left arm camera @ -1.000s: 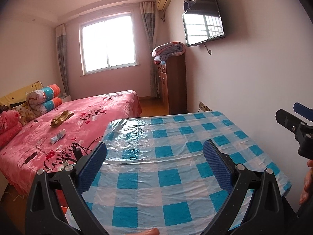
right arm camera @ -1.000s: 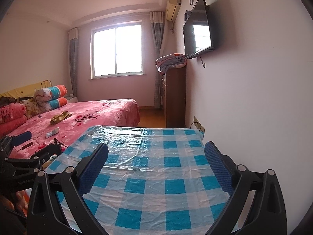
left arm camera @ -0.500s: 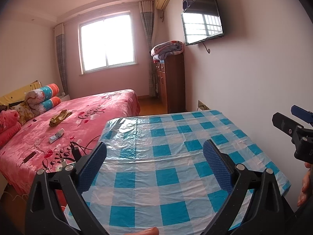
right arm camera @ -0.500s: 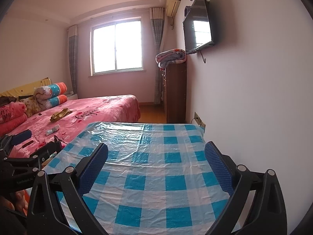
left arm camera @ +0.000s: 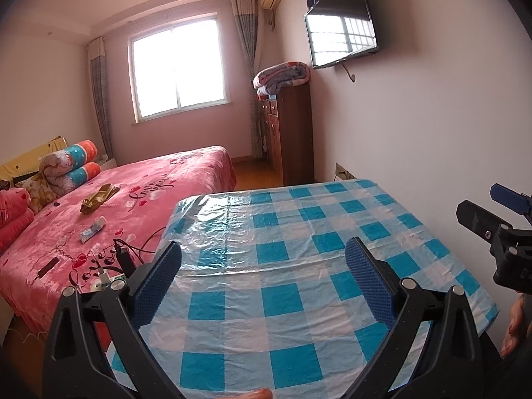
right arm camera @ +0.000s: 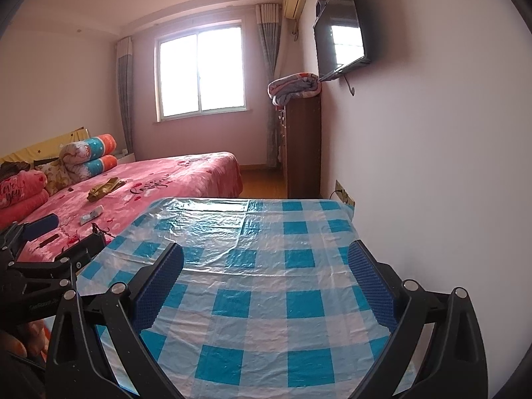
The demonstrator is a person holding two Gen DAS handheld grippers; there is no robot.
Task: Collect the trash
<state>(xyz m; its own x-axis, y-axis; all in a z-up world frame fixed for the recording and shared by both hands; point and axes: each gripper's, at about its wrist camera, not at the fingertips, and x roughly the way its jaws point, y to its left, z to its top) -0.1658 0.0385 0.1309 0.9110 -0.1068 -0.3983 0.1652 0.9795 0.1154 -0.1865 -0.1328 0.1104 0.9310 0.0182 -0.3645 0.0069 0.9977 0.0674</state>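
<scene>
The room is lit by daylight from the window [left arm camera: 179, 69], which is blown out to white in both views. A pinkish cast is thrown over the walls. Glare is picked up by the plastic cover on the bench [left arm camera: 232, 229] and by the television [left arm camera: 342, 33], under which a soft shadow is cast. Straight lines are bowed by fisheye distortion, and the corners are vignetted black. Focus is sharp overall.

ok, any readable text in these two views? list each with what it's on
"love you": pink pillow at the head of the bed, right wrist view.
Cursive script with red hearts on the pink bedspread: looks like "Love", the rest not legible.
Lettering on the left gripper body: too small to read.
Small wrapper on the bed: print blurred.
</scene>
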